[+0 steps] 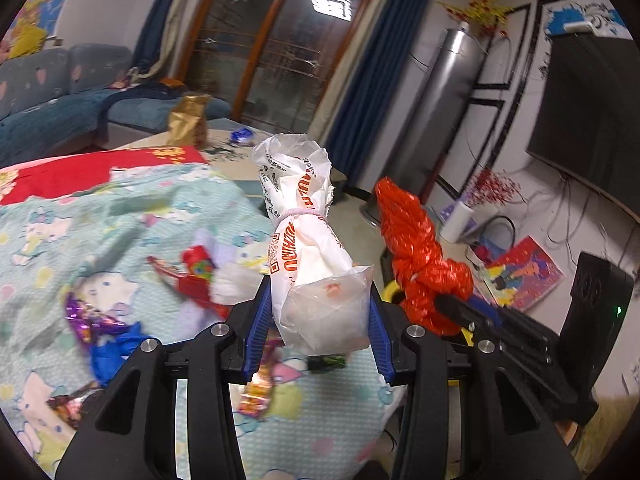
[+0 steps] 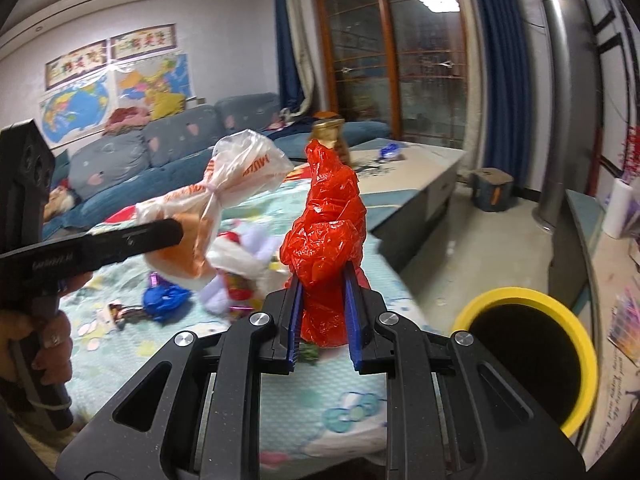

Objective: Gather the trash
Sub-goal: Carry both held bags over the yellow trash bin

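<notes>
My left gripper (image 1: 318, 300) is shut on a white plastic bag (image 1: 308, 240) with orange print, tied with a band and standing up between the blue pads. My right gripper (image 2: 322, 280) is shut on a crumpled red plastic bag (image 2: 326, 220). The red bag (image 1: 416, 252) and right gripper show to the right in the left wrist view. The white bag (image 2: 224, 196) and left gripper show at left in the right wrist view. A yellow-rimmed bin (image 2: 524, 354) with a dark inside stands low at the right. Loose wrappers, a blue one (image 2: 164, 298) among them, lie on the patterned cloth (image 2: 348, 404).
A red wrapper (image 1: 196, 276) and purple foil (image 1: 86, 316) lie on the cloth. A gold bag (image 2: 328, 132) stands on the low table (image 2: 424, 176) behind. A blue sofa (image 2: 132, 164) runs along the left. A TV (image 1: 592, 116) and cluttered shelf are at right. A hand (image 2: 44, 344) holds the left gripper.
</notes>
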Motion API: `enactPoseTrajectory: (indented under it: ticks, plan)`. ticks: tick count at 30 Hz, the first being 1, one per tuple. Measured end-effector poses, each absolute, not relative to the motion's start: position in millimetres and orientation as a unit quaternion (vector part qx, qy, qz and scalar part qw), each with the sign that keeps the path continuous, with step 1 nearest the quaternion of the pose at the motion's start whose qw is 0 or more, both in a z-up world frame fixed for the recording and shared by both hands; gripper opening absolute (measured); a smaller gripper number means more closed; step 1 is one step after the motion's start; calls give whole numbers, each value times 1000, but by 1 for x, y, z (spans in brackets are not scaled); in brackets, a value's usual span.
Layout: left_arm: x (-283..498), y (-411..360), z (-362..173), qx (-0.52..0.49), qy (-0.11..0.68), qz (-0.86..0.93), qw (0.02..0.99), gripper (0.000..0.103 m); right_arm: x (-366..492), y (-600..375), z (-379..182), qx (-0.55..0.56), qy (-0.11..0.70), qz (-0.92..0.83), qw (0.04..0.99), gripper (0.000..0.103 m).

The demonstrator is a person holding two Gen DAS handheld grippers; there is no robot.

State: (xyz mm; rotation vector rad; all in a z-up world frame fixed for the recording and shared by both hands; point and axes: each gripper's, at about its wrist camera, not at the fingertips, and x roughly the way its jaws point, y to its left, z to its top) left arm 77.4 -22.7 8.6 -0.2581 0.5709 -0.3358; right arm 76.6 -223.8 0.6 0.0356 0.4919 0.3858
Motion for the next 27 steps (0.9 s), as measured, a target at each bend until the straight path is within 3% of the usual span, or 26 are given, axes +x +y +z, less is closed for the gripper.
enactPoseTrajectory:
  ticks: [27]
  plan:
    - [120,-181,-17,-33,318,-316,893,42,105,-379,-38,88,300,-17,950,14]
